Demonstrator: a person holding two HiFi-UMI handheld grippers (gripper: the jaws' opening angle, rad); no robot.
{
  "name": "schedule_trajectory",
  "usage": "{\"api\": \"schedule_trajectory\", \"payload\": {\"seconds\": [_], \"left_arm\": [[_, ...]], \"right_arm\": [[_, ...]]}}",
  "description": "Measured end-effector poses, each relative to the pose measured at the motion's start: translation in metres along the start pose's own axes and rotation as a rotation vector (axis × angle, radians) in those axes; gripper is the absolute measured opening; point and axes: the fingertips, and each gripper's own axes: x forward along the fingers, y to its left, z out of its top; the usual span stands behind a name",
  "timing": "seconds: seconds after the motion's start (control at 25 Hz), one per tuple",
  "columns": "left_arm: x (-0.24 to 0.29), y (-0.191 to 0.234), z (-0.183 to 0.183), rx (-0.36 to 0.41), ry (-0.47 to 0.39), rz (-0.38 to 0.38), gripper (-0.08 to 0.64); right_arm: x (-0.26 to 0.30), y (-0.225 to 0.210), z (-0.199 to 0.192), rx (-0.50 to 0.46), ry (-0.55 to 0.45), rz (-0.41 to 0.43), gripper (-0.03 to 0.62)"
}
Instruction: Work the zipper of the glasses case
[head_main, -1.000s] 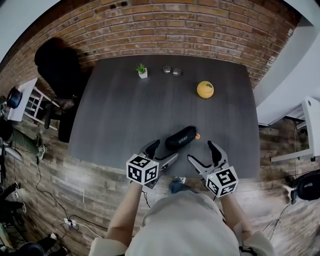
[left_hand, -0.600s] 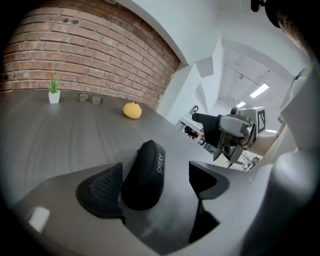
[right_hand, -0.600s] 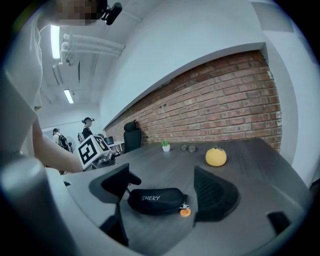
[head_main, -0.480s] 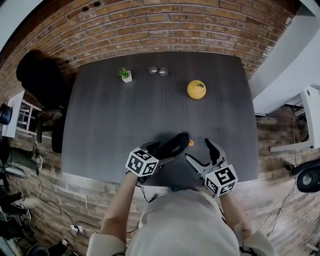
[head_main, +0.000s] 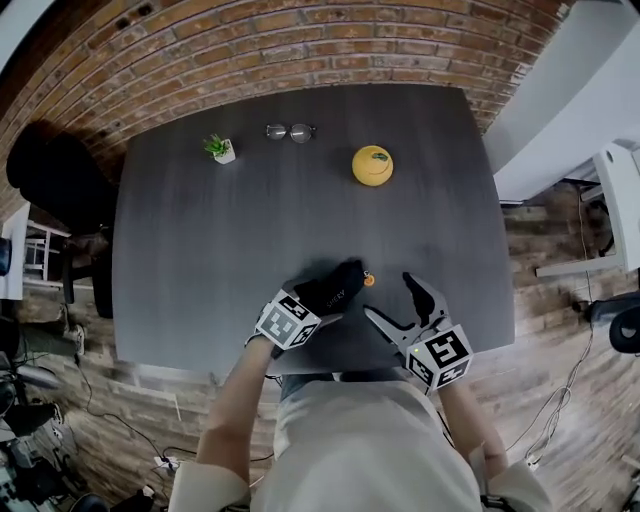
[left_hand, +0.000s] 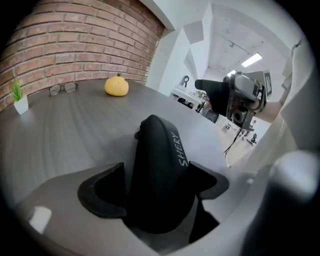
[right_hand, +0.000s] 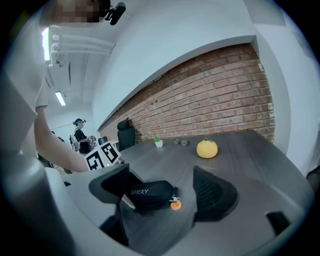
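L gripper (head_main: 320, 302) reaches fwd, jaws clamped on case (head_main: 338, 283) marked "SHERY"; R gripper (head_main: 390, 297) angled inward beside it, jaws apart, empty.

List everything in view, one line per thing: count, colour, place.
dark grey wood-grain table: 1, dark grey, centre
red brick wall: 1, red-brown, behind the table
black office chair: 1, black, off the table's far left corner
black zippered glasses case: 1, black with white lettering, near table edge
small orange charm: 1, orange, at the case's right end
round yellow fruit: 1, yellow, far right
thin-framed eyeglasses: 1 pair, dark, far edge
small green plant in a white pot: 1, far left
left claw: 1, black jaws, closed on the case
right claw: 1, black jaws, open, right of the case
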Motion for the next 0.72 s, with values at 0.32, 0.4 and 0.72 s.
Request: {"api": "schedule_trajectory", "payload": {"seconds": [0.32, 0.4, 0.72], "left_arm": [[0.005, -0.006, -0.005, 0.030, 0.017, 0.037, 0.327], [0.004, -0.007, -0.003, 0.016, 0.004, 0.027, 0.319], [-0.028, -0.018, 0.037, -0.015, -0.181, 0.024, 0.313]], "right_arm": [[0.004, -0.008, 0.004, 0.066, -0.055, -0.066, 0.403], [0.004, -0.007, 0.005, 0.053, -0.051, -0.061, 0.403], [0.001, 0.003, 0.002, 0.124, -0.037, -0.009, 0.403]]}}
